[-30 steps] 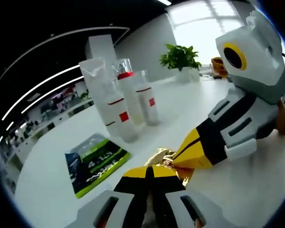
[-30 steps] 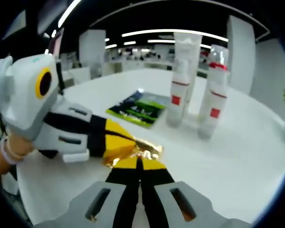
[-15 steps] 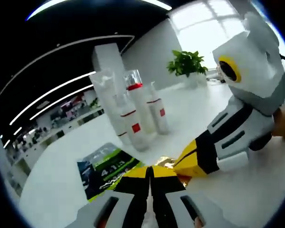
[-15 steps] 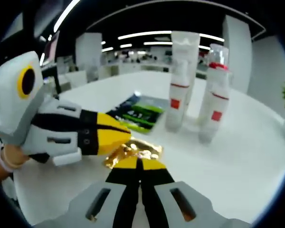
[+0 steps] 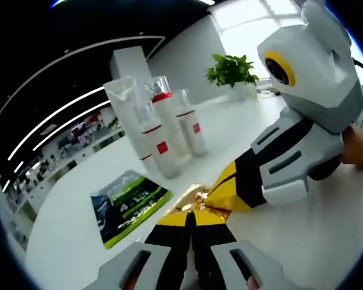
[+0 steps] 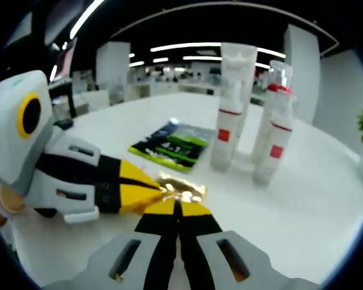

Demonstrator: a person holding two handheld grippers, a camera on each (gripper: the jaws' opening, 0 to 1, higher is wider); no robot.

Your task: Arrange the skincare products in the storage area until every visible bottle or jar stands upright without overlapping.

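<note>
- The left gripper (image 5: pixel 190 219) is seen with jaws pressed together on a gold foil sachet (image 5: pixel 196 198); the right gripper (image 6: pixel 176 208) is clamped on the same sachet (image 6: pixel 180 188) from the other side.
- The sachet is held between both, low over the white table (image 6: pixel 302 211).
- Beyond it a green packet (image 6: pixel 172 145) lies flat.
- Further out, the bottles (image 6: pixel 272 145) and a tall tube (image 6: pixel 239 66) stand upright, close together.
- Risk, as judged: the foil could be torn if the grippers are pulled apart, or a bottle toppled by a wide swing.

Upright bottles (image 6: pixel 242 130) and flat green packet (image 6: pixel 169 145) obstruct; white tabletop (image 6: pixel 302 205) rightward lies open.
</note>
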